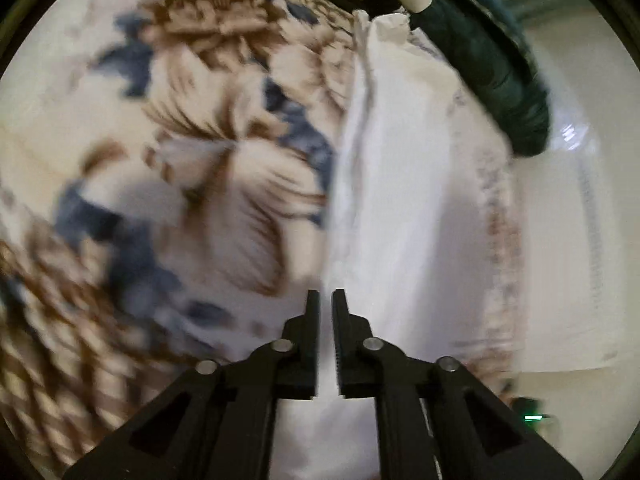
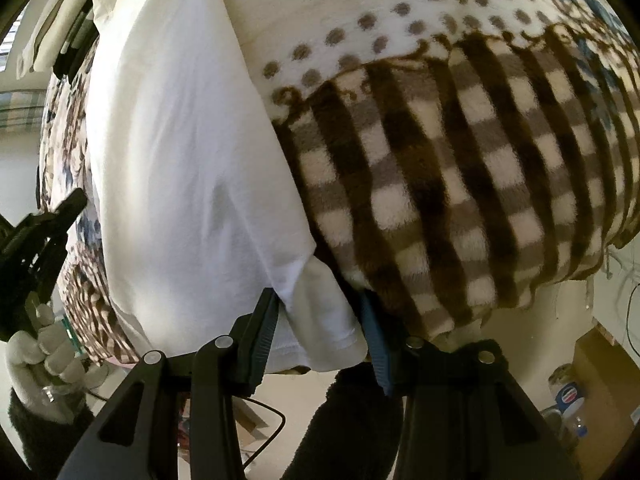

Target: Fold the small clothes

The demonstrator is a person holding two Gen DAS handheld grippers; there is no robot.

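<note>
A white garment lies flat in a long strip on a patterned blanket. My left gripper hovers over its left edge, its jaws a narrow slit apart, with nothing pinched. In the right wrist view the same garment runs down to a short sleeve at the bed's edge. My right gripper stands open around that sleeve, which lies loosely between the fingers. The left gripper shows at the far left, clear of the cloth, held by a gloved hand.
The blanket has brown checks, dots and blue-brown flowers and hangs over the bed's edge. A dark green bundle lies past the garment's far end. Below the edge are floor, a black cable and cardboard boxes.
</note>
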